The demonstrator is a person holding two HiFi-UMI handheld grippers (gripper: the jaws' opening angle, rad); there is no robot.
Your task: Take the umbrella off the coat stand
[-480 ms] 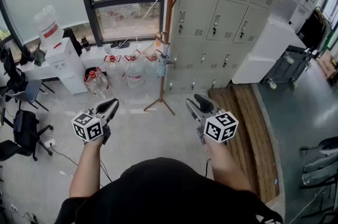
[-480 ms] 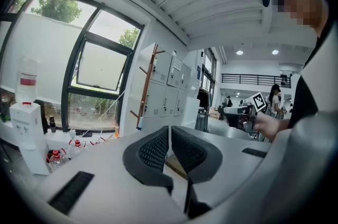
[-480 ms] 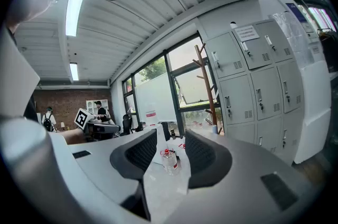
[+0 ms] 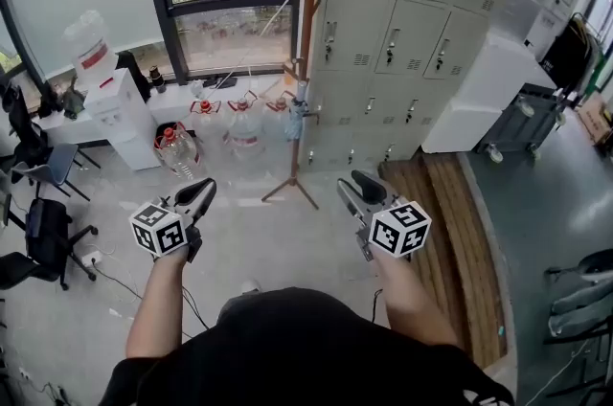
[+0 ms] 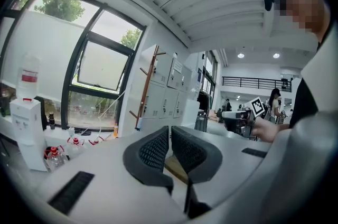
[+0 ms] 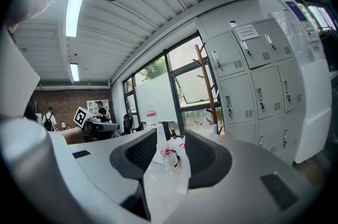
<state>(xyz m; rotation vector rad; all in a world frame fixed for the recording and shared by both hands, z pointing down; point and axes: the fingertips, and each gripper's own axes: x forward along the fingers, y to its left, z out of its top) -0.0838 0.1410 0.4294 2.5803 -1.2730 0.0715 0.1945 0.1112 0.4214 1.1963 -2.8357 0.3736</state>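
Umbrella [image 4: 292, 121] hangs on stand [image 4: 308, 31], upper centre. Approach step. Right gripper [image 4: 351, 182] wide open, empty; left gripper [image 4: 204, 189] closed, empty. I'd step closer next.

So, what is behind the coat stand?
Grey lockers stand behind the coat stand, with the window to their left. The pole hides a narrow strip of them.

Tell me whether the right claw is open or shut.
Open: the right claw shows its jaws wide apart, nothing held between them.
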